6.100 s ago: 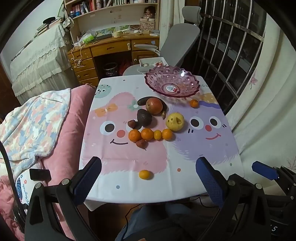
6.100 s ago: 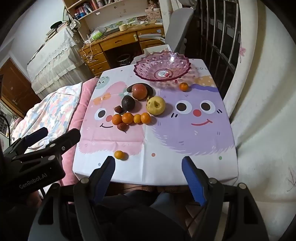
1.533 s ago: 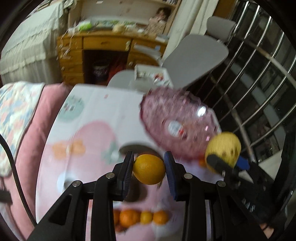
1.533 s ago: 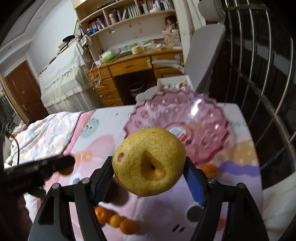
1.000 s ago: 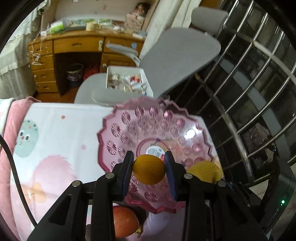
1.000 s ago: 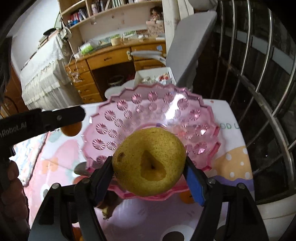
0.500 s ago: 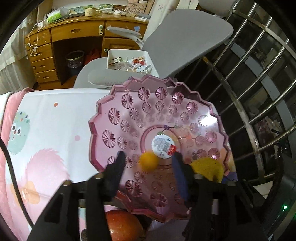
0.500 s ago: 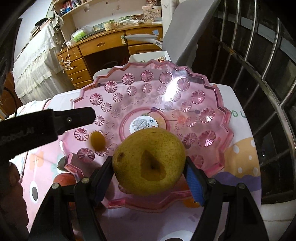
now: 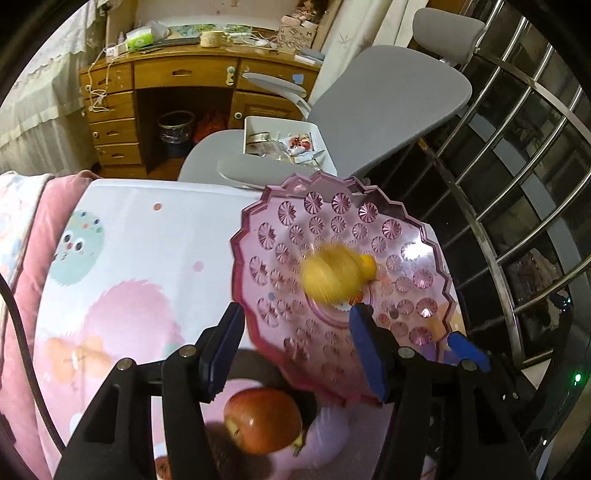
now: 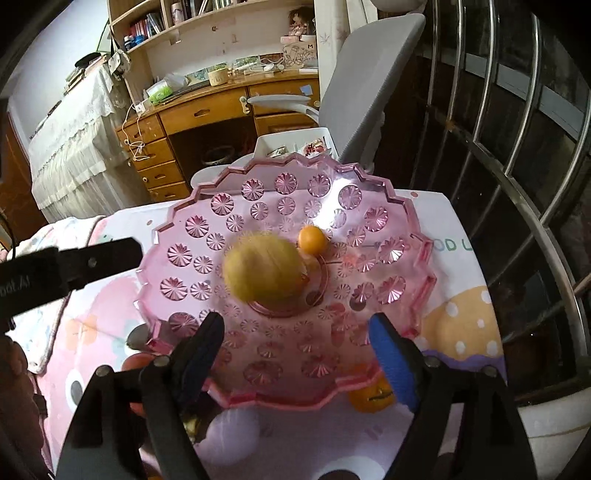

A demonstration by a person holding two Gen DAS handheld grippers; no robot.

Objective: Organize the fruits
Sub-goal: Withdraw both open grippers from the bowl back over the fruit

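the only writing i can read is "od u" printed on the tablecloth (image 10: pixel 461 280) beyond the bowl's right rim, plus part of a white word along the side of my left gripper (image 9: pixel 297 343) where it crosses the right wrist view; the rest of it is cut off; both my grippers are spread wide and hold nothing; my right gripper (image 10: pixel 303 354) hangs over the near rim of the pink glass bowl (image 10: pixel 373 218); the yellow pear (image 10: pixel 264 273) lies in the bowl's middle, ahead of and between my right fingers, blurred; the small orange (image 10: pixel 312 239) sits just beyond it, touching or nearly so; in the left wrist view the pear (image 9: pixel 334 277) is a yellow smear in the bowl (image 9: pixel 280 236), just ahead of my left gripper's blue pads; a red apple (image 9: pixel 262 421) lies on the cloth below the bowl's near edge, between my left fingers; another orange (image 10: pixel 369 397) rests on the cloth under the bowl's near right rim; the cloth is white with pink and purple cartoon faces; behind stand a grey office chair (image 9: pixel 384 99), a wooden desk (image 10: pixel 207 110) with drawers, bookshelves (image 10: pixel 177 14) above it, and metal window bars (image 10: pixel 517 122) to the right.
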